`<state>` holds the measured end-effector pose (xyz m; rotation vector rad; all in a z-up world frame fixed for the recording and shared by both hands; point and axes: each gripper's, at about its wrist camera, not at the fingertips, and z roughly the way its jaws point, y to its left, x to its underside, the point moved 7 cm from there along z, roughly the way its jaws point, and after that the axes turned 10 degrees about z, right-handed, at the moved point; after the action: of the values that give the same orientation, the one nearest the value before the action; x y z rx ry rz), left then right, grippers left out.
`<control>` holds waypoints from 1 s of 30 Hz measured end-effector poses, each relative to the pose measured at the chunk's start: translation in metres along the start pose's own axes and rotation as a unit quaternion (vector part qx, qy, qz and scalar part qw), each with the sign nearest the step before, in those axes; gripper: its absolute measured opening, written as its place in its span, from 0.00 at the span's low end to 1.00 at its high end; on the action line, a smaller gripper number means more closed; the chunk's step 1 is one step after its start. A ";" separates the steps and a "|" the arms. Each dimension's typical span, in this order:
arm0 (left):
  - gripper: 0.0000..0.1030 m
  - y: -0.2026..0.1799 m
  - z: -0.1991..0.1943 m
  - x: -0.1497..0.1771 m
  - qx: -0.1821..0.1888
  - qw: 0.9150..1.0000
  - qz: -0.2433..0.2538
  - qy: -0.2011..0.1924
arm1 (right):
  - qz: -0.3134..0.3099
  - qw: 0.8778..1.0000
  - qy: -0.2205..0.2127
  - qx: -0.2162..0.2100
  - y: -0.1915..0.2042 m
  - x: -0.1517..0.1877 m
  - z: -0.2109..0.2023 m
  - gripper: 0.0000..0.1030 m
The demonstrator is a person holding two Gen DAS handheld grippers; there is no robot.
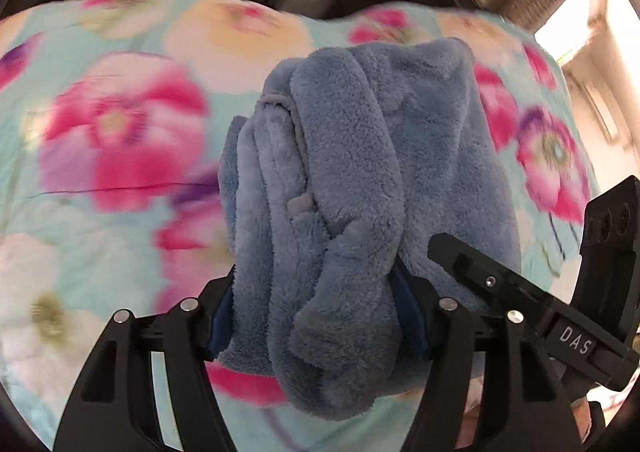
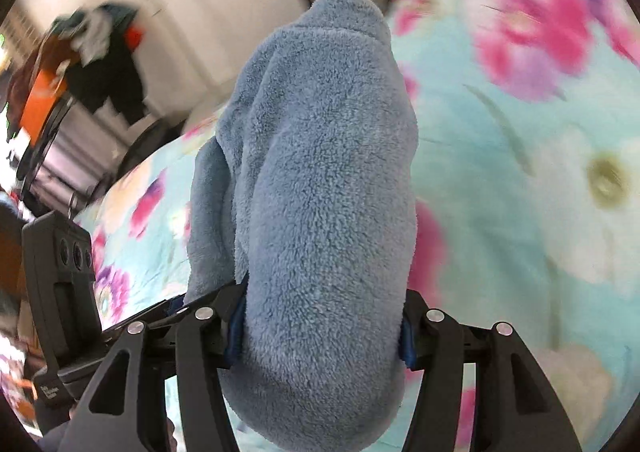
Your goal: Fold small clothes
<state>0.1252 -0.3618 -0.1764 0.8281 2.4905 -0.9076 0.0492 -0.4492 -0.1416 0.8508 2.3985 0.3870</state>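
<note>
A thick bundle of fluffy blue fleece garment [image 1: 340, 180] fills the middle of the left wrist view, lifted over a floral bedspread [image 1: 100, 140]. My left gripper [image 1: 320, 316] is shut on it, its blue pads pressed into the folded cloth on both sides. In the right wrist view the same blue garment [image 2: 324, 192] bulges up between the fingers of my right gripper [image 2: 322, 326], which is shut on it too. The other gripper's black body [image 1: 560, 304] pokes in at the lower right of the left wrist view, touching the fleece.
The bedspread [image 2: 520, 132] is turquoise with pink and white flowers and spreads under both grippers. Beyond its far edge are a pale wall [image 2: 208, 12] and a heap of dark and orange clothes [image 2: 80, 60] at the left. A bright window [image 1: 580, 28] lies at the right.
</note>
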 end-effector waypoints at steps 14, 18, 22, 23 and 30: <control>0.87 -0.052 0.092 0.045 -0.054 0.995 0.035 0.077 | 0.186 0.981 0.057 0.026 -0.151 0.001 0.033 0.64; 0.87 -0.040 0.060 0.046 -0.065 0.994 0.051 0.065 | 0.176 0.983 0.037 0.047 -0.142 -0.009 0.011 0.66; 0.86 -0.024 0.019 0.042 -0.101 0.992 0.072 0.038 | 0.134 0.988 -0.034 0.074 -0.123 -0.013 -0.042 0.66; 0.86 -0.023 0.014 0.041 -0.105 0.991 0.072 0.034 | 0.124 0.988 -0.046 0.074 -0.115 -0.014 -0.050 0.66; 0.86 -0.028 0.011 0.026 -0.106 0.992 0.066 0.032 | 0.082 0.996 -0.034 0.020 -0.080 0.000 -0.079 0.55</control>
<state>0.0890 -0.3757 -0.1849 0.9504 2.4971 -0.5685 -0.0368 -0.5160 -0.1138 1.0660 2.2883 0.3666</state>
